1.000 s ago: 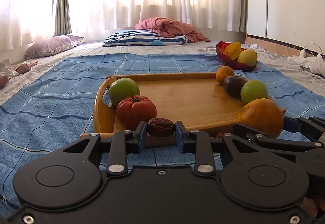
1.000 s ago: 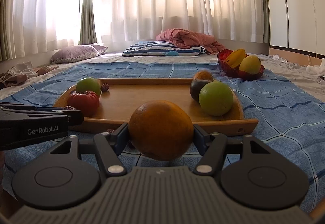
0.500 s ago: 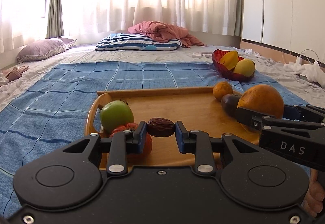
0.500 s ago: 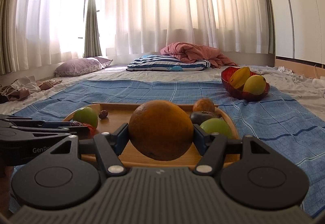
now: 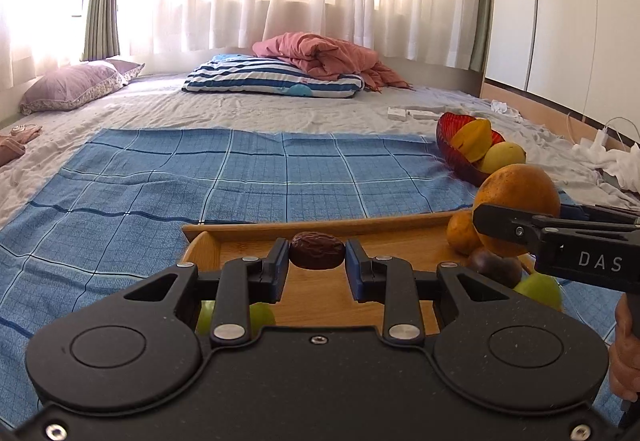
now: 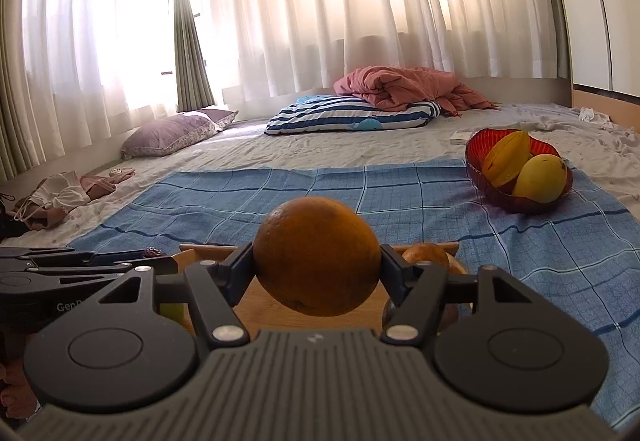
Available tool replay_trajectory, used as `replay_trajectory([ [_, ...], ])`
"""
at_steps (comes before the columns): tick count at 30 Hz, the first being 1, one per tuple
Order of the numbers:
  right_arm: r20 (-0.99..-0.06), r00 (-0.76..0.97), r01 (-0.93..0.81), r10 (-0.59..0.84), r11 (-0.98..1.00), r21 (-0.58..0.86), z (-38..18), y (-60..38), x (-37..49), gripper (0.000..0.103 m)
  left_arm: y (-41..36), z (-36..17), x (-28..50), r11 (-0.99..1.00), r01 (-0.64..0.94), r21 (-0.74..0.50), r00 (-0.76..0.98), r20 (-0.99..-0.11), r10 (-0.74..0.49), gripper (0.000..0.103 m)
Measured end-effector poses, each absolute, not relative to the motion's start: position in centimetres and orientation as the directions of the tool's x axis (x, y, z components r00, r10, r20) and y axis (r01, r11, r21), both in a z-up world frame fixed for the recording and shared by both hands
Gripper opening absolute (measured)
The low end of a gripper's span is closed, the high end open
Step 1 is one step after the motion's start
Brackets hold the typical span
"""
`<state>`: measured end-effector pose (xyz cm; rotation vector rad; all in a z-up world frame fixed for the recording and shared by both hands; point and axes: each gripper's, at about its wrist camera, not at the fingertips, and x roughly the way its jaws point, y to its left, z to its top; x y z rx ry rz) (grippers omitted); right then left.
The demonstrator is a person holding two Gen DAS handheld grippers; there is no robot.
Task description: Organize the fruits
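My left gripper (image 5: pixel 317 256) is shut on a small brown date (image 5: pixel 317 251) and holds it above the wooden tray (image 5: pixel 320 231). My right gripper (image 6: pixel 317 268) is shut on a large orange (image 6: pixel 317 255), also above the tray (image 6: pixel 256 297); the orange shows at the right of the left wrist view (image 5: pixel 520 197). On the tray lie a small orange (image 5: pixel 462 232), a dark purple fruit (image 5: pixel 494 268) and green fruits (image 5: pixel 538 289), partly hidden. A red bowl (image 6: pixel 516 197) with a yellow mango (image 6: pixel 540 179) and a starfruit (image 6: pixel 506 157) stands far right.
The tray rests on a blue checked cloth (image 5: pixel 240 177) spread over a bed. A striped pillow (image 6: pixel 352 117), a pink blanket (image 6: pixel 404 83) and a purple pillow (image 6: pixel 172 133) lie at the back by the curtains. White clothes and cables (image 5: pixel 608 157) lie at the right.
Both grippers have risen with their fruit; the tray and its fruits have dropped low in both views and are now mostly hidden behind the gripper bodies.
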<state>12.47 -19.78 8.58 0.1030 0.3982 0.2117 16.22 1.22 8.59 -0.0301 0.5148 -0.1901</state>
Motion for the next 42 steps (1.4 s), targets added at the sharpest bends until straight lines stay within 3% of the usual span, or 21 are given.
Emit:
replay_trajectory([
  [18,-0.59,0.775,-0.151,0.226,0.973,0.175,6.4,-19.6,23.9,0.068,4.6,6.3,27.7,0.986,0.052,-0.156,0.717,-0.682,-0.146,0.029],
  [42,-0.725,0.674,-0.134,0.142,0.989,0.069,3.2,-17.8,28.4,0.068,5.7,2.7,31.2,0.983,-0.039,-0.177,0.648,-0.754,-0.11,0.029],
])
